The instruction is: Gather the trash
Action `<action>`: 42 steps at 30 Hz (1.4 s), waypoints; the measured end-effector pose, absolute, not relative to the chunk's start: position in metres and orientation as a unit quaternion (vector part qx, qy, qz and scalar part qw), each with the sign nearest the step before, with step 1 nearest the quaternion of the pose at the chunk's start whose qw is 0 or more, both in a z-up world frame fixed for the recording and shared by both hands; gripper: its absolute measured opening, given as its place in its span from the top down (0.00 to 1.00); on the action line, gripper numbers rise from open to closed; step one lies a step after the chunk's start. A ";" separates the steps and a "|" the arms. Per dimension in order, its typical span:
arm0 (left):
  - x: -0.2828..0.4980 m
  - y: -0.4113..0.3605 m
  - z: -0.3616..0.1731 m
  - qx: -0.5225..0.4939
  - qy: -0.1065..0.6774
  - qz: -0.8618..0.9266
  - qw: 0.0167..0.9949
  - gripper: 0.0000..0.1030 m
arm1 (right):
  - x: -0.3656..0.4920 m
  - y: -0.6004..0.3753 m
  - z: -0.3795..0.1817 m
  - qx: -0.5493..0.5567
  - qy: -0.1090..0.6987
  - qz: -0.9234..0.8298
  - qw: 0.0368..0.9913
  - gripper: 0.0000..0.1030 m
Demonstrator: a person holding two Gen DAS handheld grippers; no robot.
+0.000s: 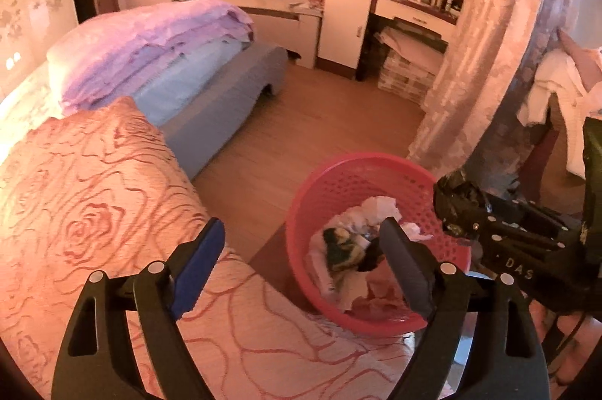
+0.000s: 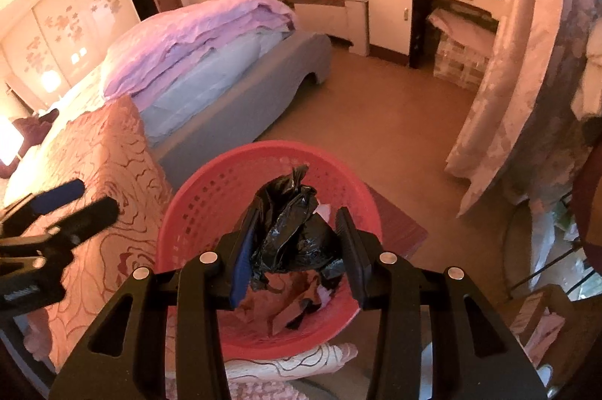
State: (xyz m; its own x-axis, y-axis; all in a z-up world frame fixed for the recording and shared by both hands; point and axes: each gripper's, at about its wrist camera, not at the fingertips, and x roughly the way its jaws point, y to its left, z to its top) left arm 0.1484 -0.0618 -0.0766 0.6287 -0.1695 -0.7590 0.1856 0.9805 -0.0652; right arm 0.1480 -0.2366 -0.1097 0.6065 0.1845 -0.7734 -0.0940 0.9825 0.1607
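A red perforated basket (image 1: pixel 338 185) (image 2: pixel 210 197) stands on the floor beside the bed, filled with crumpled white tissues (image 1: pixel 378 206) and other scraps. My right gripper (image 2: pixel 297 223) is shut on a crumpled black plastic bag (image 2: pixel 291 231) and holds it right above the basket. In the left wrist view that bag (image 1: pixel 457 204) shows at the right, over the basket's rim. My left gripper (image 1: pixel 301 231) hangs open over the basket's near edge and the bedspread, with nothing between its fingers.
A bed with a rose-patterned orange spread (image 1: pixel 94 204) lies left of the basket, with folded purple and blue quilts (image 1: pixel 158 50) further along. A curtain (image 1: pixel 485 54) hangs at the right. A dressing table (image 1: pixel 414 5) stands at the far wall across wooden floor (image 1: pixel 320 114).
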 end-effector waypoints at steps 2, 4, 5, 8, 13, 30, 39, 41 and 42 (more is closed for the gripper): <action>0.145 -0.059 -0.075 0.011 0.414 -0.091 0.905 0.20 | 0.149 -0.233 -0.113 0.049 0.437 0.085 0.894 0.59; 0.142 -0.057 -0.073 0.010 0.412 -0.085 0.907 0.20 | 0.149 -0.229 -0.115 0.046 0.432 0.092 0.896 0.52; 0.142 -0.057 -0.073 0.011 0.411 -0.082 0.908 0.19 | 0.149 -0.227 -0.116 0.045 0.427 0.094 0.898 0.47; 0.139 -0.054 -0.073 0.017 0.408 -0.075 0.910 0.19 | 0.146 -0.224 -0.114 0.051 0.412 0.096 0.905 0.33; 0.136 -0.046 -0.071 0.004 0.406 -0.065 0.911 0.19 | 0.142 -0.221 -0.108 0.053 0.397 0.102 0.910 0.25; 0.112 -0.028 -0.069 0.008 0.395 -0.045 0.918 0.17 | 0.127 -0.213 -0.100 0.031 0.385 0.073 0.920 0.07; 0.094 -0.031 -0.067 0.029 0.390 -0.039 0.919 0.16 | 0.114 -0.211 -0.091 0.025 0.384 0.062 0.921 0.07; 0.090 -0.030 -0.064 0.029 0.385 -0.039 0.922 0.16 | 0.108 -0.210 -0.088 0.023 0.382 0.063 0.922 0.07; 0.088 -0.029 -0.063 0.029 0.382 -0.038 0.923 0.14 | 0.106 -0.209 -0.087 0.021 0.381 0.063 0.922 0.07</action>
State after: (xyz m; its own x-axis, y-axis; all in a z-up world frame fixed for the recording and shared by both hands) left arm 0.0884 -0.0286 -0.0628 0.7047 -0.0489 -0.7078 0.0931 0.9954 0.0239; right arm 0.1060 -0.2089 -0.0865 0.7013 0.1327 -0.7004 -0.1013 0.9911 0.0864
